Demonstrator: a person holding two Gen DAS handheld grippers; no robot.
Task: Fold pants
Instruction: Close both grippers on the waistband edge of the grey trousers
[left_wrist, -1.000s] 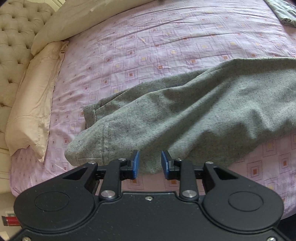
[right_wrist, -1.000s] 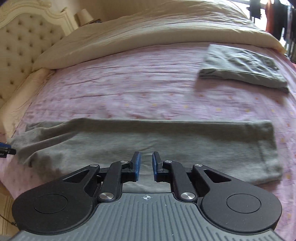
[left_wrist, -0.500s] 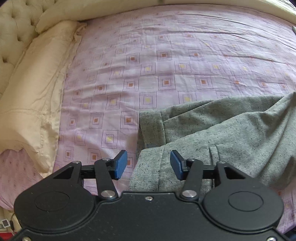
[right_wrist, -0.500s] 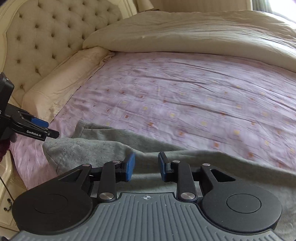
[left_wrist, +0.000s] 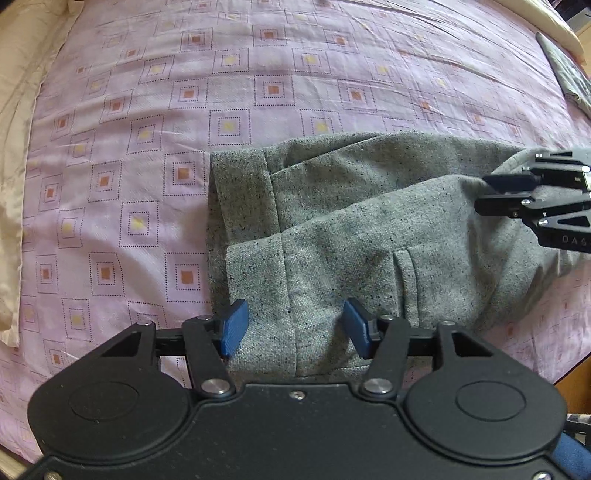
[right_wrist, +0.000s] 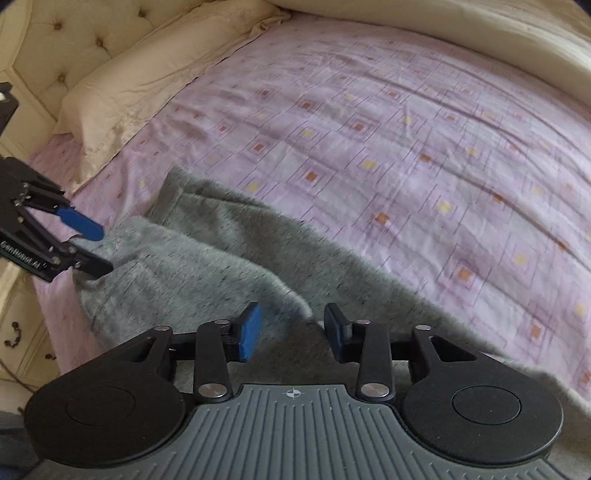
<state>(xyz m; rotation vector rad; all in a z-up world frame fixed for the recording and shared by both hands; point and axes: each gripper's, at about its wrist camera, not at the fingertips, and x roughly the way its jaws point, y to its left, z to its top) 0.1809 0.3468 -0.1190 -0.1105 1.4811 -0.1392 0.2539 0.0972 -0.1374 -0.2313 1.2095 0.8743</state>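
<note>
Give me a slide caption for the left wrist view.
Open left gripper straddles the grey pants hem on a pink patterned bedsheet; right gripper reaches in alongside.

pants (right_wrist: 207, 266) blurred; far end cut off by frame edge.

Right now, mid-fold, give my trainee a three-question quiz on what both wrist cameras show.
1. True or false: the left gripper is clamped shut on the speckled grey woven pants.
2. Multiple choice: the pale cream pillow lies A) on the pants, B) on the lilac square-patterned bedsheet beside the tufted cream headboard, C) on the floor.
3. Fill in: the right gripper has its blue pads ____, with pants fabric between and below them.

Key: 1 false, its pads stand apart over the cuff; 2 B; 3 open.
</note>
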